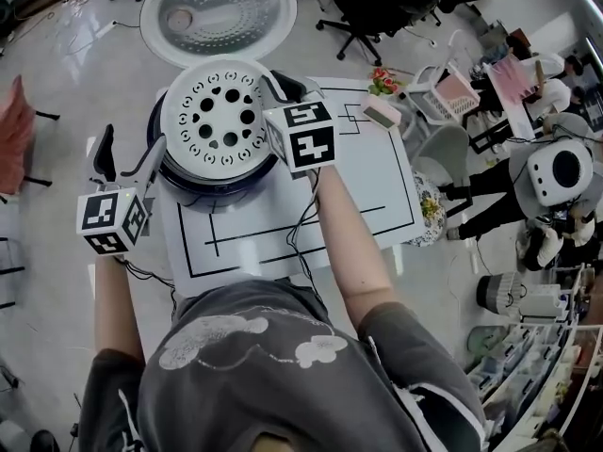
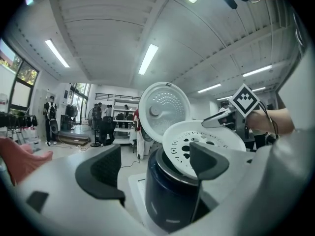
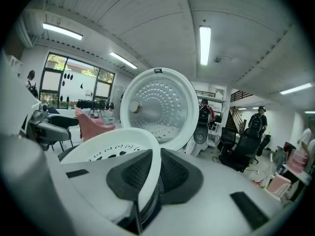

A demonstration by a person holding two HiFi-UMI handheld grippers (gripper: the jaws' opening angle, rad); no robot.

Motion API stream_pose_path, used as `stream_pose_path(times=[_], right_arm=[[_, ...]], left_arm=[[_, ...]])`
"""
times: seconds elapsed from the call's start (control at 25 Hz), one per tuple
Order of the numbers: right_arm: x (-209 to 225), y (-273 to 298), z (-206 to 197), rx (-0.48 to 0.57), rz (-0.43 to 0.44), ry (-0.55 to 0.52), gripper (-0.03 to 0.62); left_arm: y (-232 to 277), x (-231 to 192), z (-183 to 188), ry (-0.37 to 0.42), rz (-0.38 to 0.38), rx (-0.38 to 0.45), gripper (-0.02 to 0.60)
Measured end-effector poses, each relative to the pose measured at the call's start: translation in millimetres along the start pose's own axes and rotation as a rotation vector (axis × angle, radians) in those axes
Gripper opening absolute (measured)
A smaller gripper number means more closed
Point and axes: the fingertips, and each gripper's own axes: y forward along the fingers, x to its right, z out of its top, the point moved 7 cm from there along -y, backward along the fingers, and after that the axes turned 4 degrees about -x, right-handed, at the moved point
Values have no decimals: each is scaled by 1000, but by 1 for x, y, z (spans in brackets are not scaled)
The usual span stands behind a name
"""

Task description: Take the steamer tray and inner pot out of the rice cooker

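Observation:
The dark blue rice cooker (image 1: pixel 215 179) stands on a white mat with its lid (image 1: pixel 219 12) swung open behind it. The white perforated steamer tray (image 1: pixel 217 113) is tilted above the cooker's mouth. My right gripper (image 1: pixel 280 90) is shut on the tray's right rim; in the right gripper view the rim (image 3: pixel 149 173) is pinched between the dark pads, with the tray (image 3: pixel 106 149) running off to the left. My left gripper (image 1: pixel 125 158) is open at the cooker's left side. In the left gripper view the cooker (image 2: pixel 172 195) sits beyond the spread fingers (image 2: pixel 101 173), under the tilted tray (image 2: pixel 197 141).
The white mat (image 1: pixel 320 210) with black lines covers the table. A small pink-and-white box (image 1: pixel 382 111) and flowers (image 1: pixel 382 81) lie at its far right corner. Cables (image 1: pixel 301 238) trail over the mat. Office chairs (image 1: pixel 367 8), people and equipment stand around the right side.

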Motion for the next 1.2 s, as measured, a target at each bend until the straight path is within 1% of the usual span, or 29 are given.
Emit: stream_pose_path(times=[0.12, 0.24, 0.36, 0.56, 0.72, 0.96, 1.2], right_arm=[[8, -6, 6, 50, 17, 14, 64], [15, -13, 15, 100, 41, 56, 57], [17, -19, 19, 120, 69, 48, 57], [20, -35, 29, 188, 98, 21, 55], [24, -54, 44, 244, 115, 38, 55], [49, -94, 48, 319, 100, 54, 55], [91, -142, 35, 360, 28, 79, 55]], left_arm=[[0, 9, 6, 4, 26, 10, 428], [-5, 21, 9, 19, 39, 11, 428], [-10, 33, 11, 37, 52, 7, 428], [-17, 50, 20, 46, 80, 9, 428], [-22, 59, 32, 56, 86, 12, 428], [-12, 87, 35, 68, 59, 27, 428], [7, 131, 43, 90, -12, 47, 428]])
